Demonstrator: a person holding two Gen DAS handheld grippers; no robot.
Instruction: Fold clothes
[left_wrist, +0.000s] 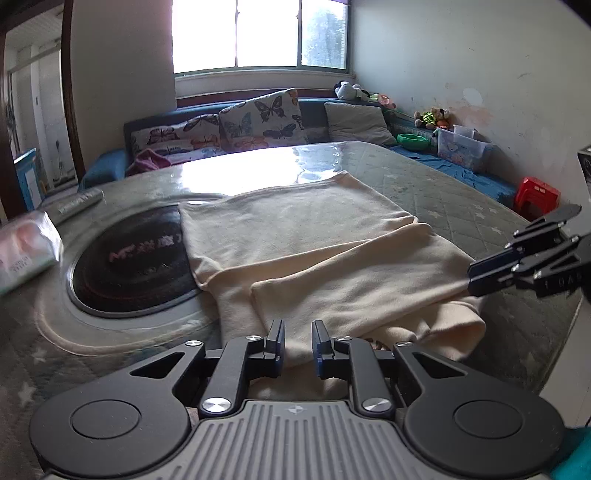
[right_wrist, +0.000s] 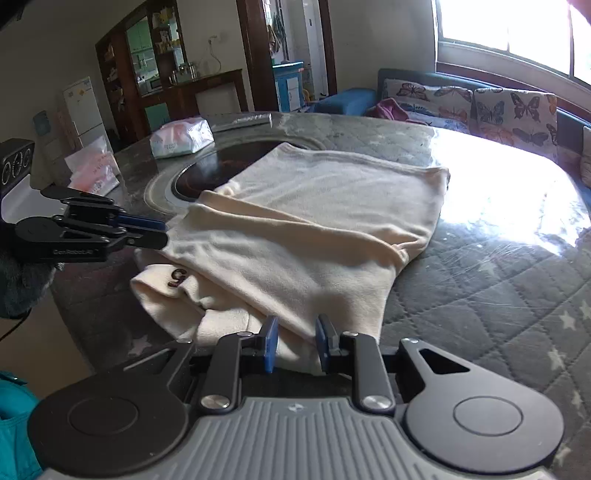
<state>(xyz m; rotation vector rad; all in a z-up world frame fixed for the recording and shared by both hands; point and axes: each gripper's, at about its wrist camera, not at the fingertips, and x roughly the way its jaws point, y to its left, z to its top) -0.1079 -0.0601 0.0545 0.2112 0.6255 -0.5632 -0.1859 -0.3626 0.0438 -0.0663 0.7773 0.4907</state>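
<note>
- At the near edge of the quilted table (right_wrist: 498, 280) the left gripper (left_wrist: 298, 341) has its jaws a narrow gap apart, cream cloth lying in and under the gap; I judge nothing is pinched
- The right gripper (right_wrist: 295, 341) stands at the same edge toward the near right corner of the cloth, jaws parted a little wider, a fold edge running between the blue pads with slack on either side
- The cream garment (left_wrist: 303, 251) lies flat across the middle of the table, partly folded: one layer is laid diagonally over the body, and a bunched end with a dark "9" print (right_wrist: 178, 276) pokes out at the near edge
- As I judge it, at least one fold is in; the bundle is loose and uneven, so more folding and squaring seems left
- Its far left corner overlaps the round black hotplate (left_wrist: 129, 258) set in the table
- Beyond that, toward the far left edge, sits a tissue pack (right_wrist: 181, 138)
</note>
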